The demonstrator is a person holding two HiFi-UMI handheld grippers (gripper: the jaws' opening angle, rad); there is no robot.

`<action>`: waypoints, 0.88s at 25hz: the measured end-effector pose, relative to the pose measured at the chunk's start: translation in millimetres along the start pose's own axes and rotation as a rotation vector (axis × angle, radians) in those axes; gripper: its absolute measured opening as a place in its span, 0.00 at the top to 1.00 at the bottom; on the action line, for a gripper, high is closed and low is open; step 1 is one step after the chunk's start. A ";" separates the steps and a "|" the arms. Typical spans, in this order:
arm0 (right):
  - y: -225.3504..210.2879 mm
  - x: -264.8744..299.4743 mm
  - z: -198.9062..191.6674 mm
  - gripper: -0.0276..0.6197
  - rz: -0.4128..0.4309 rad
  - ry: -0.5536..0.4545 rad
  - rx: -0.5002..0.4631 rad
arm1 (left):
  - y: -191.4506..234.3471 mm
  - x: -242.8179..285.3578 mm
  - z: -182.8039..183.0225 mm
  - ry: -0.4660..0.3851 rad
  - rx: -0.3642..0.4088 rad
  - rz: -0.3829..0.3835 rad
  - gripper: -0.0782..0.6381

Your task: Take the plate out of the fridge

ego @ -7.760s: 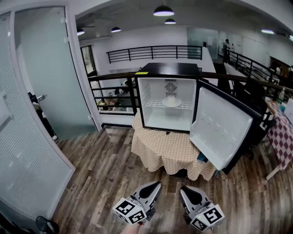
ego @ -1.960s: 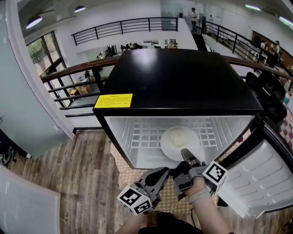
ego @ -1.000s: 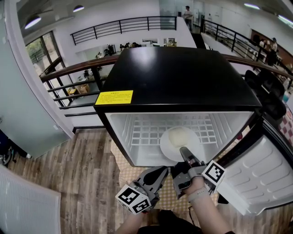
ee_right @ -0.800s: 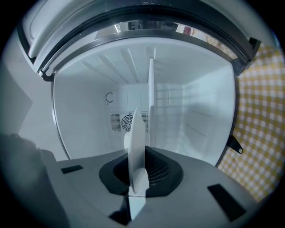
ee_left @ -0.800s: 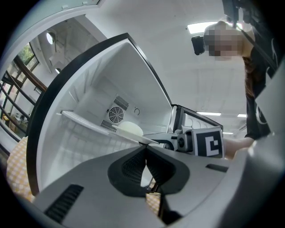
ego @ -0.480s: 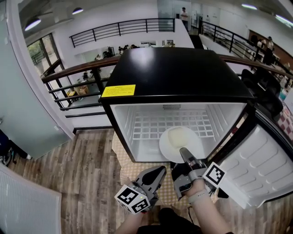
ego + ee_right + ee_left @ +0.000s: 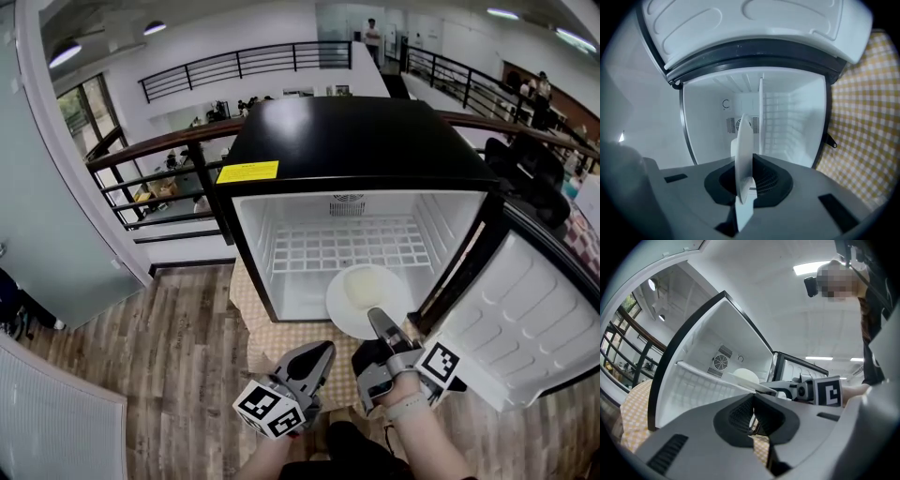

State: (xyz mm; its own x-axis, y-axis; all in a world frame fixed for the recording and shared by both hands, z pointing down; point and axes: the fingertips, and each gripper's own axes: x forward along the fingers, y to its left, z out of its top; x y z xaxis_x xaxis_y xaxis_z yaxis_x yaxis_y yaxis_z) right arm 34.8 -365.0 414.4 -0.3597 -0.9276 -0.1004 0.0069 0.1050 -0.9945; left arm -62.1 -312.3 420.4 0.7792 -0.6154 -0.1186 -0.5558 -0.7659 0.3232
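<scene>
The white plate [image 7: 367,298] carries a pale round mound and hangs at the fridge's [image 7: 356,183] open front, half past the lower edge. My right gripper [image 7: 378,321] is shut on the plate's near rim. In the right gripper view the plate [image 7: 743,150] stands edge-on between the pads of the right gripper [image 7: 746,186], with the white fridge interior behind it. My left gripper [image 7: 323,350] sits lower left of the plate, shut and empty. In the left gripper view the left gripper [image 7: 754,411] points toward the plate [image 7: 745,376] and the right gripper [image 7: 787,389].
The fridge door [image 7: 516,309] stands wide open at the right. A wire shelf [image 7: 347,248] crosses the fridge's inside. The fridge rests on a table under a yellow checked cloth [image 7: 281,342]. A black railing [image 7: 178,178] runs behind, and wooden floor [image 7: 159,356] lies at the left.
The right gripper has drawn the plate forward off the wire shelf to the fridge's front edge. The view has pulled back, and the left gripper has stayed low and shut.
</scene>
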 end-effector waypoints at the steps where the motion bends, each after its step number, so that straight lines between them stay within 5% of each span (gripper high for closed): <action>1: 0.0 -3.6 -1.9 0.89 0.002 0.001 0.001 | -1.3 -3.3 -0.7 0.002 0.001 0.003 0.88; 22: -23.3 -82.3 -41.9 0.89 0.027 0.023 -0.013 | -33.9 -67.0 -10.4 0.015 0.024 0.036 0.88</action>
State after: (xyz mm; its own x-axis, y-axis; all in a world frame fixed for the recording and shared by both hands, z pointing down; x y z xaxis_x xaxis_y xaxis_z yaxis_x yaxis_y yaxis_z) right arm 25.2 -276.1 447.2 -0.3807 -0.9160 -0.1268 0.0046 0.1352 -0.9908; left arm -92.5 -243.1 427.2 0.7629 -0.6399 -0.0929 -0.5902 -0.7478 0.3042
